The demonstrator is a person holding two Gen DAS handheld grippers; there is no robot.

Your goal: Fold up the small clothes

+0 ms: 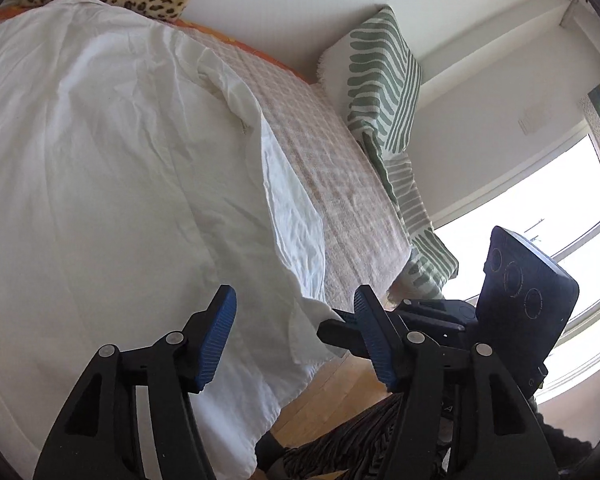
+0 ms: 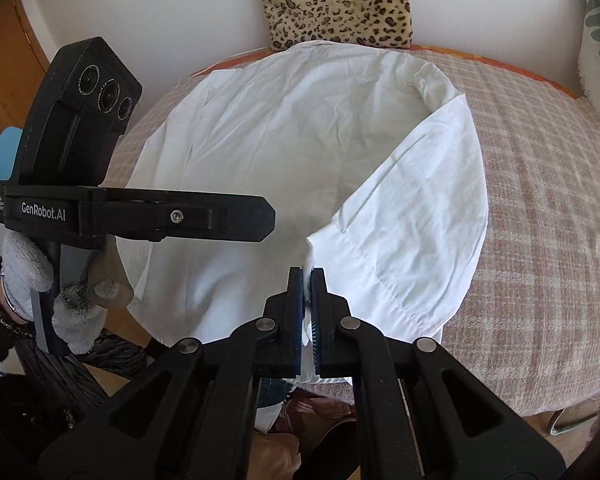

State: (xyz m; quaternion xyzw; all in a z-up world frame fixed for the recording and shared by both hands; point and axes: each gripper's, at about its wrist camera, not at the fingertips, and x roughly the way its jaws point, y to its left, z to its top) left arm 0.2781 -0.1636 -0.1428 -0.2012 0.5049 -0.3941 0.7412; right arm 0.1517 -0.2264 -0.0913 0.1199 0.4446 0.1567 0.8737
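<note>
A white shirt [image 2: 260, 132] lies spread over a round table with a pink checked cloth [image 2: 540, 208]. One part of the shirt, a sleeve or side panel [image 2: 412, 220], is folded in over the body. My right gripper [image 2: 307, 276] is shut on the near end of that folded part, and white fabric shows between its blue pads. My left gripper [image 1: 296, 300] stands open above the shirt [image 1: 120, 160] at its near edge, with nothing pinched between its blue pads. In the right wrist view the left gripper [image 2: 260, 214] is side-on, over the shirt's left half.
A leopard-print cushion [image 2: 340, 0] leans on the wall behind the table. A green-striped cloth [image 1: 384, 80] hangs over a seat at the table's far side, by a bright window [image 1: 540, 208]. A gloved hand [image 2: 32, 268] grips the left tool. Wooden floor [image 1: 332, 392] lies below the table edge.
</note>
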